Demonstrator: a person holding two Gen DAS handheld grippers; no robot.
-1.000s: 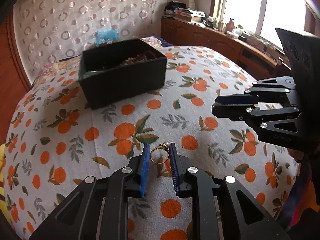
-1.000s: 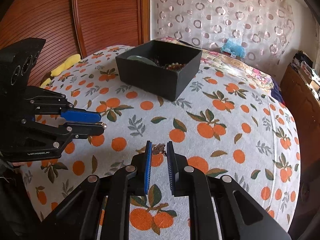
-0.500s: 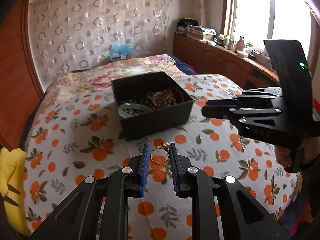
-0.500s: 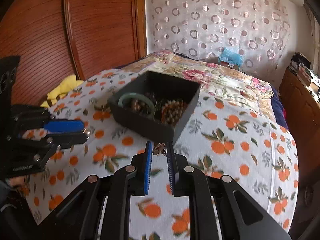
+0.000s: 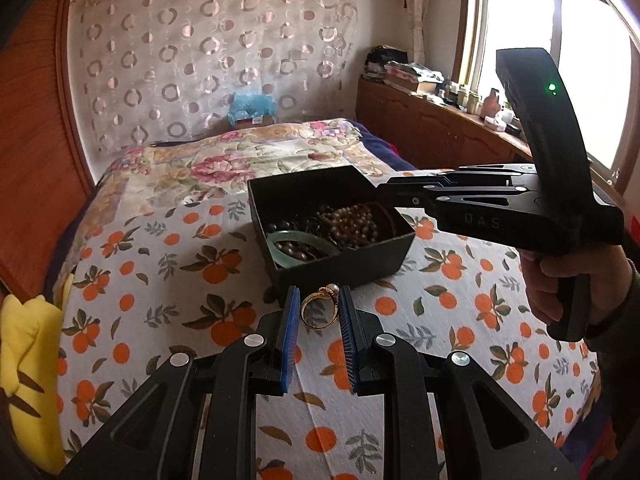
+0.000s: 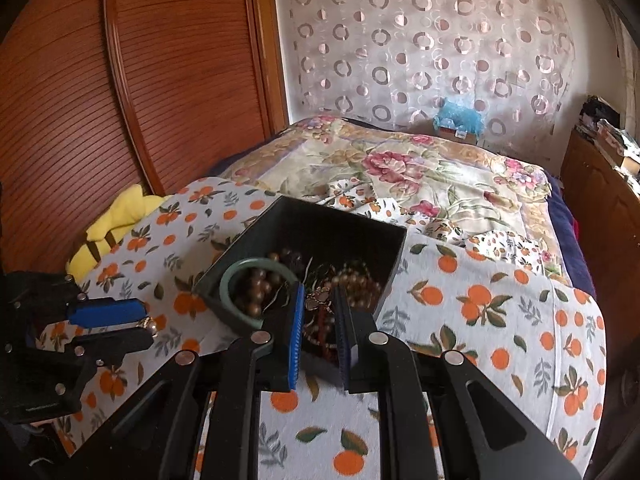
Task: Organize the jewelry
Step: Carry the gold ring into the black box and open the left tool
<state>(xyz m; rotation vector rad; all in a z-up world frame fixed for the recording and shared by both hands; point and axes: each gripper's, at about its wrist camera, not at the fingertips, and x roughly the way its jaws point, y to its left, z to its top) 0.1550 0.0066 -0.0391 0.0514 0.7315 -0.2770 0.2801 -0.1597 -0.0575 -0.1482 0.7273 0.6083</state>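
Observation:
A black open box (image 5: 394, 250) sits on the orange-print bedspread; it holds bead strings and a green bangle (image 6: 228, 288). My left gripper (image 5: 319, 308) is shut on a gold ring with a pearl (image 5: 320, 307), held in the air just short of the box's near wall. My right gripper (image 6: 319, 300) is shut on a small metal jewelry piece (image 6: 318, 295) and hovers over the near edge of the box (image 6: 394, 256). The right gripper also shows in the left wrist view (image 5: 384, 194), above the box's right side. The left gripper shows in the right wrist view (image 6: 146, 320).
The bed has a floral quilt (image 6: 400, 172) behind the box and a yellow cloth (image 5: 24, 344) at its left edge. A wooden wardrobe (image 6: 120, 80) stands left, a wooden counter with clutter (image 5: 440, 120) under the window at right.
Both grippers have risen from the bedspread and moved toward the box, each still holding its piece. The right gripper is now over the box's near edge.

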